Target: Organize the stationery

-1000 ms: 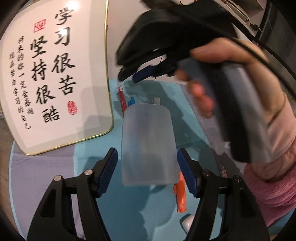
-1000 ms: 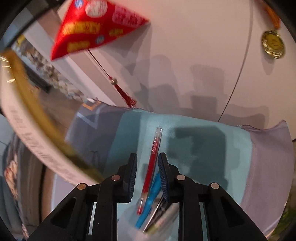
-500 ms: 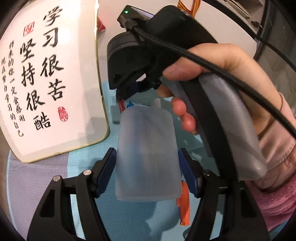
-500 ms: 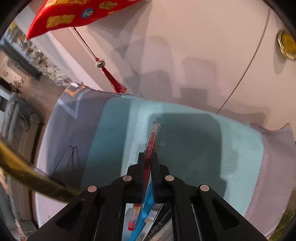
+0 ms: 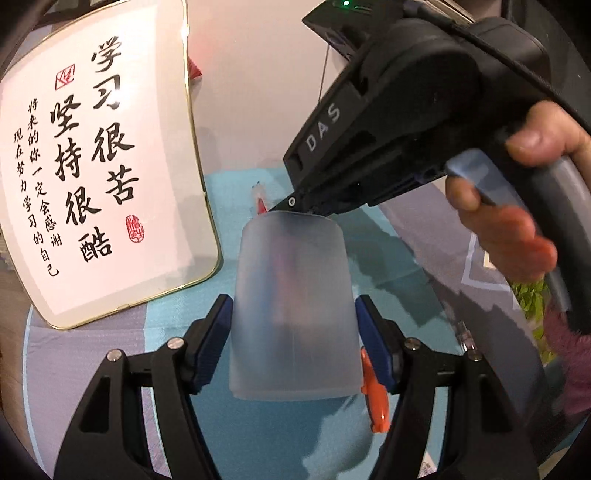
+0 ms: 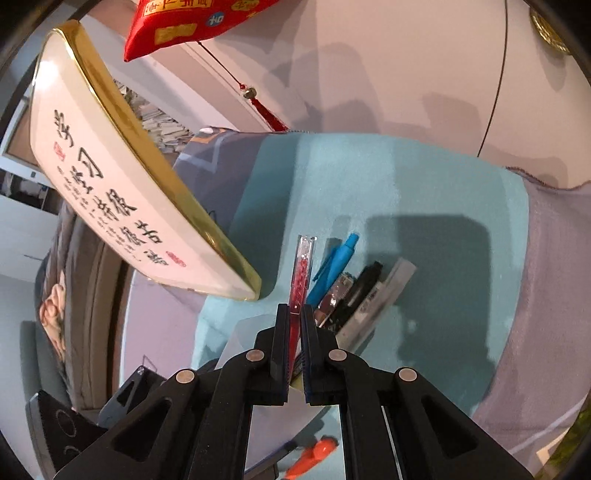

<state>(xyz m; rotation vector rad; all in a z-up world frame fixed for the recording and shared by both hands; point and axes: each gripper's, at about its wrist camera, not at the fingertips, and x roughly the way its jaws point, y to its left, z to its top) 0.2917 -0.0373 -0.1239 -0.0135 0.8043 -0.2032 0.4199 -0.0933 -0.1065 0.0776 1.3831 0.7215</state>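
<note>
The left tool (image 5: 293, 332) has its blue pads (image 5: 212, 339) set against both sides of a frosted plastic cup (image 5: 293, 314), gripping it upright on the teal cloth (image 5: 373, 258) that covers the tabletop. The right tool (image 6: 295, 325) is pressed together on a clear slim pen with a red core (image 6: 303, 273); its jaws have just been closing, and the pen now stands pinched between them, its far end pointing away over the cloth. In the left wrist view this tool's black tips sit right at the far rim of the cup, with the red pen (image 5: 260, 203) showing just beyond the rim, and a hand (image 5: 517, 206) wraps the grey handle at the right. Just right of the pinched pen, several more items stand bunched together: a blue pen (image 6: 334, 267), a black pen (image 6: 364, 284) and a pale flat ruler-like piece (image 6: 384, 295). An orange item (image 5: 375, 391) lies on the cloth at the near right of the cup. A gold-framed calligraphy board (image 5: 99, 166) stands tilted on the left, and a red hanging ornament (image 6: 192, 26) with a tassel shows against the far wall
</note>
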